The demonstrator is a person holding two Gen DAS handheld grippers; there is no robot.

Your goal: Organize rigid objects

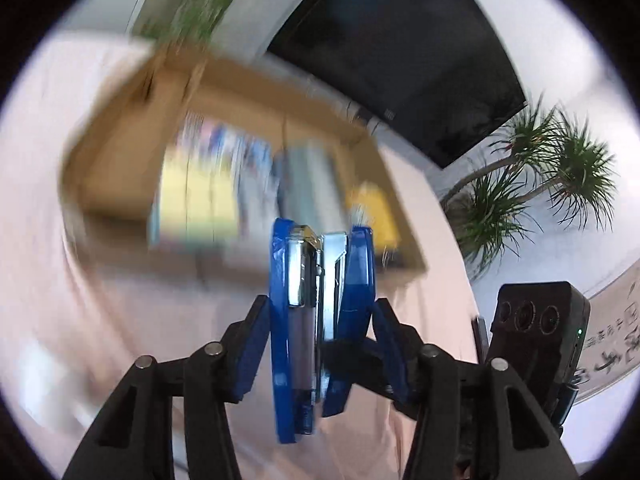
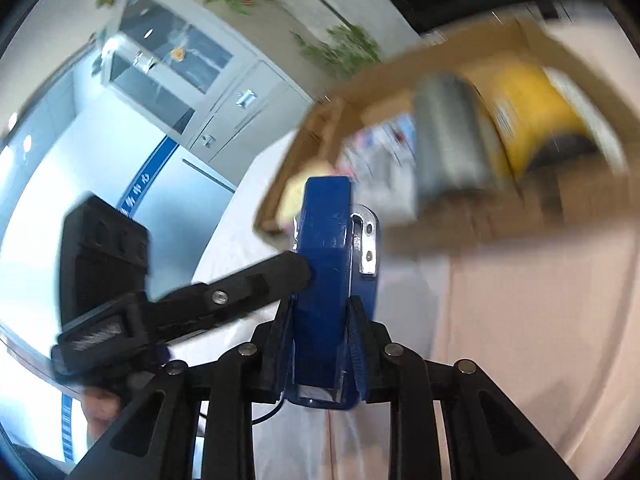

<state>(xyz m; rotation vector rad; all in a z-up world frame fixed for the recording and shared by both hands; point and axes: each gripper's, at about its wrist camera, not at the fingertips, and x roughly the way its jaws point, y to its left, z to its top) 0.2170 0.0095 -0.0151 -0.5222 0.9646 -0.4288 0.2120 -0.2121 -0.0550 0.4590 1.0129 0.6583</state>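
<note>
A blue stapler point(image 1: 304, 264) with chrome inner parts hangs in the air above a pink cloth-covered table point(image 1: 120, 300). My left gripper point(image 1: 322, 302) is shut on it, one pad on each blue side. In the right wrist view the same stapler point(image 2: 326, 216) stands on end between the fingers of my right gripper point(image 2: 320, 304), which is shut on its lower part. There the left gripper's finger point(image 2: 260, 280) reaches in from the left and touches the stapler. Just beyond it lies an open cardboard box point(image 1: 120, 128), blurred.
The cardboard box point(image 2: 440, 236) holds a yellow item point(image 2: 532, 120), a grey cylinder point(image 2: 452, 136) and printed packs point(image 1: 196, 188). Potted plants point(image 1: 532, 184) and a dark screen point(image 1: 400, 60) stand behind the table. A grey cabinet point(image 2: 192, 92) is at the left.
</note>
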